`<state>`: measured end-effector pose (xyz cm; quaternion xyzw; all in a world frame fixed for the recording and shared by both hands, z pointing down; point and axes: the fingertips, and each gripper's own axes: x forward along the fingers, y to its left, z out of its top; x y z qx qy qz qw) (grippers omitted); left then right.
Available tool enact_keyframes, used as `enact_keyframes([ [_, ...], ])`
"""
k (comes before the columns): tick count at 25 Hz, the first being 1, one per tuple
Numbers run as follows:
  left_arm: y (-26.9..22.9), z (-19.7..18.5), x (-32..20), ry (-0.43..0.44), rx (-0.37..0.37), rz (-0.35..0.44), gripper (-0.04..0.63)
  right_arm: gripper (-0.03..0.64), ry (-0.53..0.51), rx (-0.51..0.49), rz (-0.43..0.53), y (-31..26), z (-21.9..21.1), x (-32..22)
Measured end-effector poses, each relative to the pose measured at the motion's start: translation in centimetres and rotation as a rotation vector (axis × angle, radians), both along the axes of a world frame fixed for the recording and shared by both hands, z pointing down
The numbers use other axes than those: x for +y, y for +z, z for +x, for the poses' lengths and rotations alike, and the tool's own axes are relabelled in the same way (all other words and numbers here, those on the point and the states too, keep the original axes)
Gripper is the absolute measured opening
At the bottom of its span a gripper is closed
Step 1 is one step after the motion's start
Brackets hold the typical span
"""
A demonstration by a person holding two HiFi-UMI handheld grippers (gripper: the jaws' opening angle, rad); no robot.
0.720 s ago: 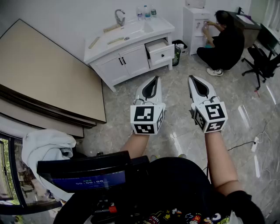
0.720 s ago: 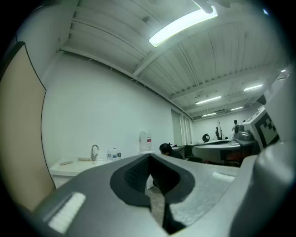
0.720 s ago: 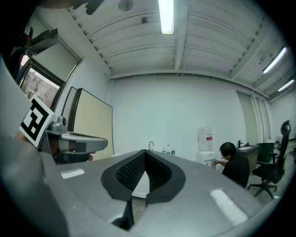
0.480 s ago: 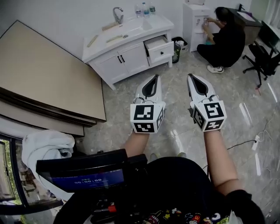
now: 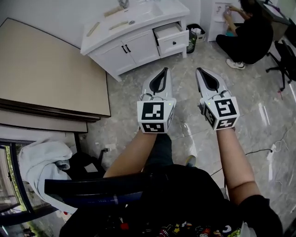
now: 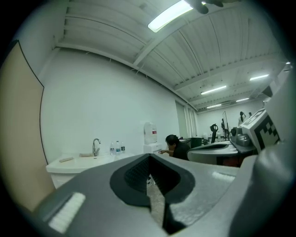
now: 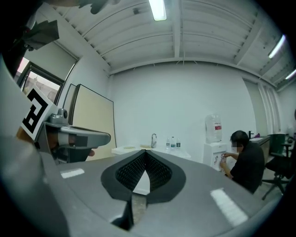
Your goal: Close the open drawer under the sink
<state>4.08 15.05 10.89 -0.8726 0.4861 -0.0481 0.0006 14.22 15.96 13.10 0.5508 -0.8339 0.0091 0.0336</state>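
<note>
The white sink cabinet (image 5: 125, 48) stands against the far wall, and its top right drawer (image 5: 170, 38) is pulled out. Both grippers are held side by side above the marble floor, well short of the cabinet, pointing toward it. My left gripper (image 5: 162, 70) is shut with nothing in it, and so is my right gripper (image 5: 199, 70). In the left gripper view the countertop (image 6: 78, 162) with its faucet (image 6: 96, 146) shows beyond the shut left gripper (image 6: 149, 157). The right gripper view has the faucet (image 7: 153, 139) just above the right gripper (image 7: 145, 152); the drawer is hidden behind the jaws.
Large beige boards (image 5: 41, 78) lean at the left. A person in black (image 5: 249, 32) crouches at a water dispenser (image 5: 221, 14) right of the cabinet, with a bin (image 5: 196, 33) between. An office chair (image 5: 287, 53) stands far right. A cable (image 5: 259, 150) lies on the floor.
The cabinet has slid up and grown in the head view as I come closer and look further down. Both grippers keep their shut pose side by side.
</note>
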Motion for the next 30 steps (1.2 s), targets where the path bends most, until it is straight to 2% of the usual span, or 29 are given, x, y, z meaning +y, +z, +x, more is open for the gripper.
enact_keyframes([
  [7, 2.6, -4.1, -18.7, 0.055, 0.022, -0.024, 0.0, 0.025, 0.077, -0.016, -0.079, 4.2, -3.8, -16.7],
  [11, 4.0, -4.0, -27.1, 0.112, 0.019, -0.069, 0.0, 0.025, 0.128, -0.031, -0.115, 5.2, -4.3, -24.5],
  [14, 5.2, -3.6, -32.6, 0.115, 0.022, -0.091, 0.0, 0.025, 0.133, 0.003, -0.138, 7.3, -3.7, -30.2],
  [17, 8.2, -2.4, -36.8, 0.098, 0.011, -0.12, 0.0, 0.034, 0.109, 0.012, -0.19, 11.7, -2.7, -35.0],
  [22, 16.6, 0.2, -43.2, 0.03, 0.011, -0.107, 0.0, 0.052, 0.06, 0.035, -0.211, 22.6, -0.3, -43.3],
  [27, 30.6, 2.2, -48.3, -0.03, 0.031, -0.141, 0.0, 0.078, 0.026, 0.063, -0.215, 35.7, 0.5, -50.0],
  [30, 37.1, 2.8, -50.8, -0.043, 0.038, -0.142, 0.0, 0.095, 0.022, 0.078, -0.225, 43.1, 0.7, -53.4],
])
